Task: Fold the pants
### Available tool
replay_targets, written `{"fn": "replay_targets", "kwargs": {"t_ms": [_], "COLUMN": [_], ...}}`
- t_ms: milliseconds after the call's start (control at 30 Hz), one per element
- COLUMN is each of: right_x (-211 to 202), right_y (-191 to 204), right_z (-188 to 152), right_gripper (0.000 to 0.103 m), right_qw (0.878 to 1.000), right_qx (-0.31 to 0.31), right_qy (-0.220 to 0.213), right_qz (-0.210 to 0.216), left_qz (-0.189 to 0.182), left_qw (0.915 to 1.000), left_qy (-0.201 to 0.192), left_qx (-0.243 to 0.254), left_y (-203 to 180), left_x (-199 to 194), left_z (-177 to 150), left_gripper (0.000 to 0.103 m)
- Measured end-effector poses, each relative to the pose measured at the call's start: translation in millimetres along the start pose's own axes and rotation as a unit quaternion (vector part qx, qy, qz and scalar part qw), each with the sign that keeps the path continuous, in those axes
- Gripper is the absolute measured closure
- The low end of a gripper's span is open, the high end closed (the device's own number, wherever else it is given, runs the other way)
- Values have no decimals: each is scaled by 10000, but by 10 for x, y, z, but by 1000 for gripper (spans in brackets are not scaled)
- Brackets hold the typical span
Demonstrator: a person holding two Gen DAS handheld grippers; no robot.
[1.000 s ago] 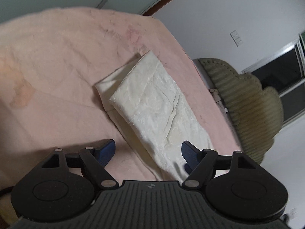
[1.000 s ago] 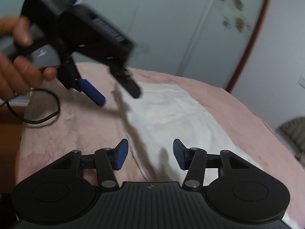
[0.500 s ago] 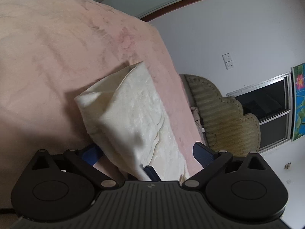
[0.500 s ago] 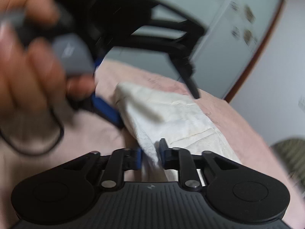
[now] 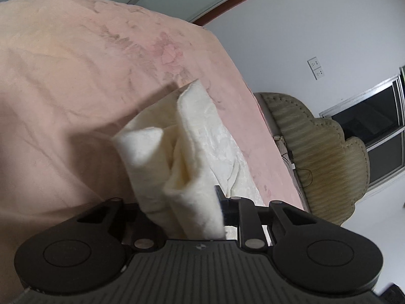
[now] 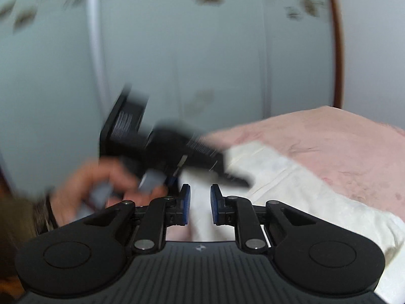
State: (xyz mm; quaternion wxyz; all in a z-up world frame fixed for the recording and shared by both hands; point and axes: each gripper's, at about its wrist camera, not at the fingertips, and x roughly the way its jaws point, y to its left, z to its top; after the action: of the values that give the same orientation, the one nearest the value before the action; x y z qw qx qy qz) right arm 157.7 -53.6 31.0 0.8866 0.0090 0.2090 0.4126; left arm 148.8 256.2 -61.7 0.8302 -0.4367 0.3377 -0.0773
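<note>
The cream-white folded pants (image 5: 200,152) lie on a pink bedcover (image 5: 76,88). My left gripper (image 5: 182,212) is shut on the near end of the pants and holds it lifted, the cloth bunched and draped over its fingers. In the right wrist view the pants (image 6: 291,187) stretch to the right over the bed. My right gripper (image 6: 198,206) is closed on a strip of the white cloth between its blue pads (image 6: 186,204). The left gripper (image 6: 157,149) shows blurred just ahead of it, with the hand that holds it.
A beige scalloped headboard or chair (image 5: 316,152) stands past the bed's right edge, under a dark window (image 5: 374,131). A pale wardrobe wall (image 6: 202,63) rises behind the bed. The bedcover (image 6: 341,152) extends to the right.
My left gripper has closed on the pants' end and lifted it. My right gripper holds cloth and has swung upward with it; the view now shows more wall.
</note>
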Motion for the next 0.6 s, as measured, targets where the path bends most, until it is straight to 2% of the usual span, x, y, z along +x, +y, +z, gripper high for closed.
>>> {"fn": "replay_targets", "kwargs": {"t_ms": [67, 133, 167, 200, 300, 467, 533, 600], "right_x": [104, 365, 470, 452, 417, 390, 531, 418], "right_y": [-205, -313, -315, -283, -243, -329, -331, -338], "right_z": [-50, -209, -310, -367, -267, -104, -48, -1], "right_gripper": [85, 85, 86, 85, 84, 83, 83, 83], "right_qw": [9984, 9896, 9848, 9865, 9869, 9877, 9872, 9886], "right_qx": [182, 139, 10, -195, -253, -160, -107, -57], "right_qy": [272, 1064, 1357, 1167, 1075, 833, 781, 571], "right_qz": [-452, -958, -1082, -1133, -1177, -1317, -1383, -1392], "left_qz": [70, 204, 249, 264, 369, 455, 462, 508], "left_qw": [9999, 9992, 9987, 9981, 9922, 9676, 9550, 9361], "left_qy": [-49, -102, -142, -200, -479, -1012, -1143, -1318], "left_qx": [136, 328, 419, 519, 1092, 2270, 2698, 3220], "left_y": [-18, -46, -61, -82, -256, -772, -1002, -1248], "left_x": [-16, -26, -35, -52, -141, -368, -423, -462], "left_z": [-26, -56, -69, -85, -166, -413, -550, -754], "left_gripper": [82, 89, 90, 91, 92, 93, 93, 92]}}
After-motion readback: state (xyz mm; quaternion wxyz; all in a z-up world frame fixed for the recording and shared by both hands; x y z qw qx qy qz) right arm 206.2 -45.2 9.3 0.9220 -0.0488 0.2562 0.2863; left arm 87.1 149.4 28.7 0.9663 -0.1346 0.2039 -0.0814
